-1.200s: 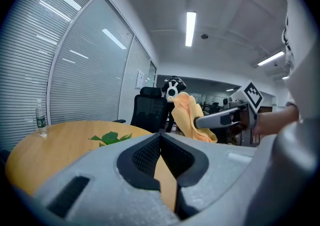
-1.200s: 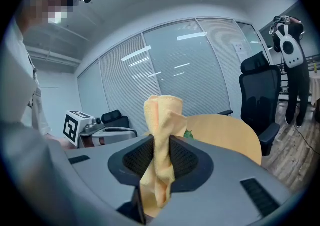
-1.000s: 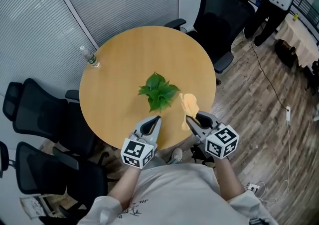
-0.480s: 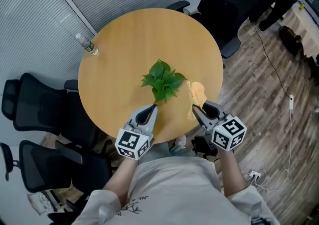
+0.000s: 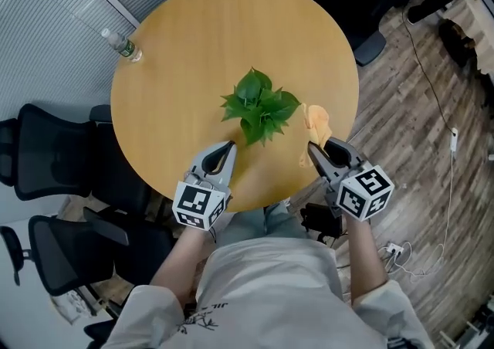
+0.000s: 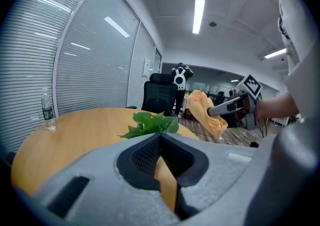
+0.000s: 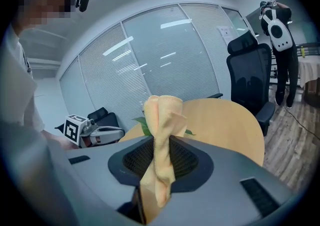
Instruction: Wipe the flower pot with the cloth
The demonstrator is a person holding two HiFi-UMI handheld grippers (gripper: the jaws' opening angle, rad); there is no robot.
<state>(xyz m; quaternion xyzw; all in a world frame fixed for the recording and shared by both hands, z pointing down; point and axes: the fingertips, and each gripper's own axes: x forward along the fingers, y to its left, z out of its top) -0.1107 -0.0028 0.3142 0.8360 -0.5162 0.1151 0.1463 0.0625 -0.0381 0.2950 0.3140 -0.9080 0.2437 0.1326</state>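
Off the round wooden table [image 5: 193, 38], out past its eight o'clock edge, stand black office chairs [image 5: 54, 158]; a clear water bottle [image 5: 120, 45] is upright on the rim at ten o'clock; the left gripper [image 5: 226, 148] is over the table toward six o'clock, tips pointing to twelve, its jaws closed together with nothing in them; the plant [image 5: 259, 105] sits just off the table's centre toward four o'clock, its green leaves hiding the flower pot beneath, the left gripper's tip near its seven o'clock side but apart from it; the yellow-orange cloth [image 5: 315, 119] hangs bunched at the table's four o'clock rim, just beside the leaves; the right gripper [image 5: 315, 150] has its jaws clamped on that cloth, which sticks up past the tips.
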